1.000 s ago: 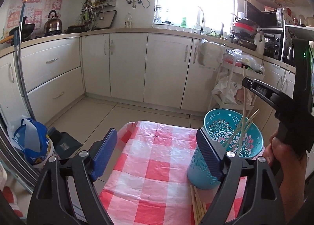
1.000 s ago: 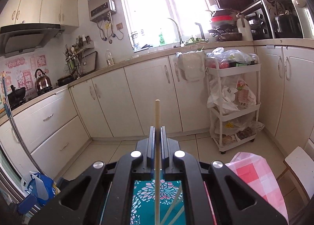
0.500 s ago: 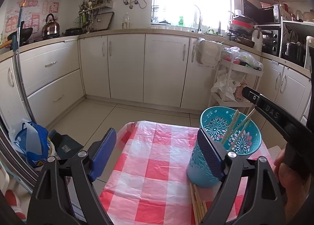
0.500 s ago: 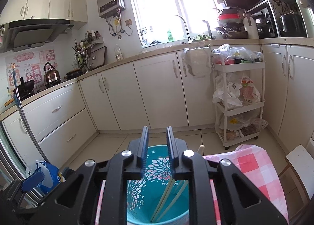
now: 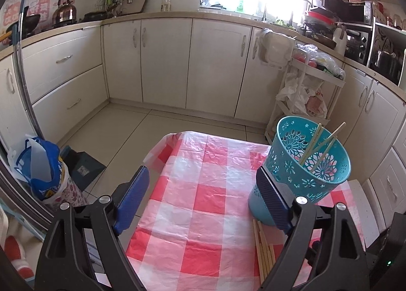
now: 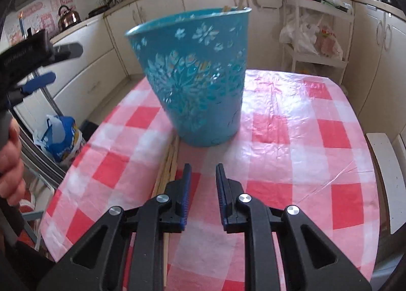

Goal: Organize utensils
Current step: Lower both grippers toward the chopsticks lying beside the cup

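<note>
bucket (image 6: 198, 80) at 12 o'clock of right gripper (image 6: 201, 176) | chopsticks (image 6: 168, 164) lie at 10 | right jaws narrow, empty | left gripper (image 5: 203, 189) jaws wide | checked tablecloth (image 6: 304, 151), kitchen

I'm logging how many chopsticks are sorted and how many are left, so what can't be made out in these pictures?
- Loose chopsticks on the table: left wrist view, their near ends are cut off behind the left gripper; right wrist view, the right gripper covers part of the bundle. No sure count.
- Chopsticks in the blue basket: right wrist view, the wall hides all but blurred tips at the rim.
- Basket's base: left wrist view, hidden by one of the fingers.
</note>
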The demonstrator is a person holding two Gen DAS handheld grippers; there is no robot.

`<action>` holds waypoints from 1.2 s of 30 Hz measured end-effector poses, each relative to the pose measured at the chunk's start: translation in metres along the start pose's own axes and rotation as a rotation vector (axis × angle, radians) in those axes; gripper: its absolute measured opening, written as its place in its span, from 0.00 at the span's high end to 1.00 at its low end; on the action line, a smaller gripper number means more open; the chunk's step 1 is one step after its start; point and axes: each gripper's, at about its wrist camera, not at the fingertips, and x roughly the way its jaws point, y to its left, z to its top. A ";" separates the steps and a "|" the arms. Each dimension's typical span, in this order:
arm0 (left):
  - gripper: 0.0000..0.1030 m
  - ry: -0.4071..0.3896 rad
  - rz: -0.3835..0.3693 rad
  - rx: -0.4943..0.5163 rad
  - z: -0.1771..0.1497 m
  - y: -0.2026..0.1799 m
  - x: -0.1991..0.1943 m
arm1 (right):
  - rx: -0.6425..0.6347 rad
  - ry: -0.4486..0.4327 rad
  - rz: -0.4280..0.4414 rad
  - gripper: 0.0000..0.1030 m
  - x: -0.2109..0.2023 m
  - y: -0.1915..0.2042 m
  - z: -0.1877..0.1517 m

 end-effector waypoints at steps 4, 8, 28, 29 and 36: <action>0.20 0.068 0.023 0.100 -0.013 -0.011 0.018 | -0.029 0.071 0.047 0.80 0.019 0.010 -0.015; 0.20 0.136 -0.005 0.096 -0.020 -0.010 0.030 | -0.009 0.117 0.093 0.80 0.030 0.011 -0.023; 0.20 0.333 -0.126 0.129 -0.064 -0.012 0.028 | -0.032 0.151 0.110 0.91 0.031 0.014 -0.021; 0.20 0.344 -0.130 0.139 -0.071 -0.016 0.028 | -0.010 0.158 0.122 0.91 0.030 0.009 -0.021; 0.35 0.381 -0.114 0.280 -0.107 -0.058 0.031 | 0.006 0.147 0.083 0.91 0.016 -0.002 -0.021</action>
